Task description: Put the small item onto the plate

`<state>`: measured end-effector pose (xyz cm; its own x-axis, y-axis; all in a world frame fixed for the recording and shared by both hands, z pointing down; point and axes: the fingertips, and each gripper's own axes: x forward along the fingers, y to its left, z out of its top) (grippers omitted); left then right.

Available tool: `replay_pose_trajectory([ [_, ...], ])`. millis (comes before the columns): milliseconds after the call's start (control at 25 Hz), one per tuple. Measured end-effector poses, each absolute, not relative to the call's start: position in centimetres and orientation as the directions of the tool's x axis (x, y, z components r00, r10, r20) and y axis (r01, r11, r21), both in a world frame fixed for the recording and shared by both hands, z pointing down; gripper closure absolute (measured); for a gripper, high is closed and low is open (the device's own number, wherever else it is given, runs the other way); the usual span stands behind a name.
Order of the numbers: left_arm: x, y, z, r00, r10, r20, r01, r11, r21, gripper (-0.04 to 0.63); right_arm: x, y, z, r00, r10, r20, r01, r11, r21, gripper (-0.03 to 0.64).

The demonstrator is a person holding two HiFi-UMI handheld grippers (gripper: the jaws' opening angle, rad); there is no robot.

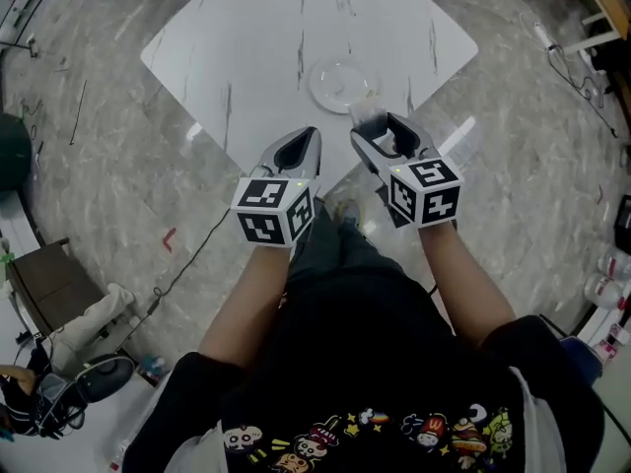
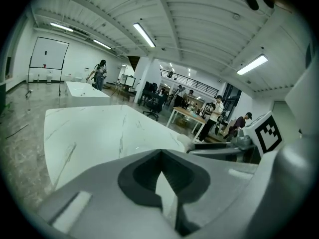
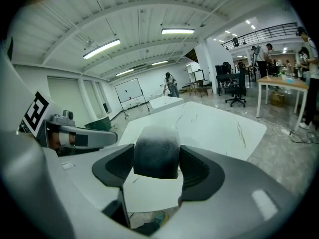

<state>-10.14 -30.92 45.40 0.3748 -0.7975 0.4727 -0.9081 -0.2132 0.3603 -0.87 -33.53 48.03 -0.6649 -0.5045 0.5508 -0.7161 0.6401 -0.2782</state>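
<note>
- The right gripper [image 1: 380,131] is what I'm working with here: in the right gripper view its jaws are closing narrowly on the small rounded, frosted item [image 3: 155,151], whitish at one end and dark at the other, with a dark pad pressing on each side of it.
- I'm reading the pick-up as done, since the item is sitting in the jaws and not on the white marble-patterned table [image 1: 276,37].
- The round clear plate [image 1: 335,87] is lying empty, so the placing itself is not yet done.
- From the head view, the item [image 1: 367,116] is showing just at the plate's near edge, slightly to its right; I'm not able to tell how high above the plate it is hanging.
- What I'm judging is left: carrying the item a little farther forward over the plate, lowering it, and opening the jaws.
- The left gripper [image 1: 296,151] is idling on the near side of the plate and to its left, apart from it; in the left gripper view its jaws are meeting tip to tip with nothing between them [image 2: 160,156].
- Both forearms are reaching forward side by side, the two grippers near each other and pointing towards the plate, the right one leading slightly.
</note>
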Motion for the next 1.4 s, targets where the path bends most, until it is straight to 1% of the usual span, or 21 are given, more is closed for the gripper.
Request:
replay_pose_trajectory([
  [320, -12.4, -34.8, 47.5, 0.402, -0.772, 0.493, -0.896, -0.221, 0.384, 0.595, -3.2, -39.2, 53.5, -0.606, -0.487, 0.629, -0.751, 0.611, -0.251, 0.302],
  [720, -13.5, -36.7, 49.4, 0.430, -0.745, 0.510, -0.876, -0.208, 0.434, 0.595, -5.1, -42.9, 59.5, -0.544, -0.440, 0.714, -0.768, 0.605, -0.212, 0.302],
  [1400, -14.0, -37.7, 50.6, 0.451, -0.739, 0.500, -0.858, -0.204, 0.472, 0.595, -6.1, -45.7, 63.1, -0.465, -0.388, 0.796, -0.761, 0.634, -0.136, 0.304],
])
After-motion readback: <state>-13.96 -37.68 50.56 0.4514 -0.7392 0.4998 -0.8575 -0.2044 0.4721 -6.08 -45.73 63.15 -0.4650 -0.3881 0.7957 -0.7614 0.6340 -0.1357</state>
